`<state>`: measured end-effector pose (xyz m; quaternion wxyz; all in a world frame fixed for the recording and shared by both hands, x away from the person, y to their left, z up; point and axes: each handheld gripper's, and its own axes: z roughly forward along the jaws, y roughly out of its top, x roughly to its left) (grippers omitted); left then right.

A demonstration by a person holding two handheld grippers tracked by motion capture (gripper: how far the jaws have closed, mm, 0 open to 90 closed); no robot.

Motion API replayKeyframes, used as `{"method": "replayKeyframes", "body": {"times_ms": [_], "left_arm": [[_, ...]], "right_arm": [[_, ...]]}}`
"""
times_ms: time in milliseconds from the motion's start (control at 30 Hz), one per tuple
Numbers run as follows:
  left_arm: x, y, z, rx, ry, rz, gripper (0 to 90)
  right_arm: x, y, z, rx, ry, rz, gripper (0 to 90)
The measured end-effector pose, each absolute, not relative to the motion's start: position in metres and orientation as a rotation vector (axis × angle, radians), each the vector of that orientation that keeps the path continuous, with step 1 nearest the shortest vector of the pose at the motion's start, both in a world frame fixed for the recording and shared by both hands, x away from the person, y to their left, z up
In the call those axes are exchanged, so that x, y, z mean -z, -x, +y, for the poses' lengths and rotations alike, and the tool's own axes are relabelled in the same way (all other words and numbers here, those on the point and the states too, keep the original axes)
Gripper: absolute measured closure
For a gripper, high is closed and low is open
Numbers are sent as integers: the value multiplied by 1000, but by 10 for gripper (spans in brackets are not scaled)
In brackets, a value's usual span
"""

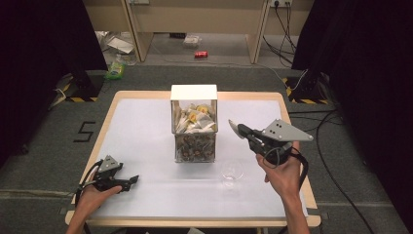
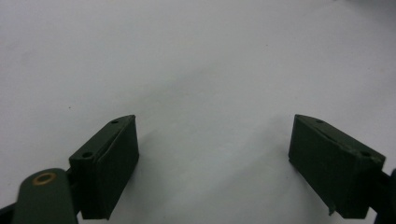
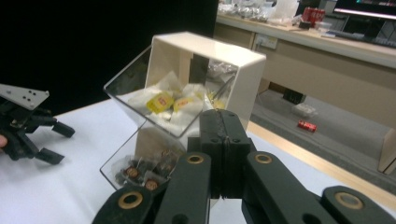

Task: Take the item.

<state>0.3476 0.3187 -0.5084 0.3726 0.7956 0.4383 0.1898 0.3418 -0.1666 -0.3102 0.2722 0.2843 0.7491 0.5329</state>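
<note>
A clear two-tier dispenser box [image 1: 194,92] with a white top stands at the table's middle. Its upper bin holds white and yellow packets [image 1: 195,119], its lower bin dark ones [image 1: 195,148]. My right gripper [image 1: 238,129] hovers just right of the box, jaws shut, nothing seen between them. In the right gripper view the shut jaws [image 3: 223,126] point at the box [image 3: 205,51] and its yellow packets [image 3: 163,100]. My left gripper [image 1: 129,181] rests low at the front left. It stands open over bare white tabletop [image 2: 212,140], and it appears open in the right gripper view too [image 3: 51,140].
A clear drinking glass [image 1: 232,170] stands on the table in front of the box, near my right hand. The white table surface [image 1: 146,131] has a wooden rim. A red can [image 1: 200,54], a green bottle [image 1: 116,69] and cables lie on the floor beyond.
</note>
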Motion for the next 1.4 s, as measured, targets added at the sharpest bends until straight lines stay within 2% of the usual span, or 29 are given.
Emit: {"method": "replayKeyframes", "body": {"times_ms": [867, 1400], "left_arm": [[508, -348, 319, -479, -2036, 1125, 151], [508, -348, 319, -479, -2038, 1124, 151]], "right_arm": [[353, -330, -173, -1440, -819, 2109, 900], [401, -327, -172, -1481, -861, 2194, 900]]}}
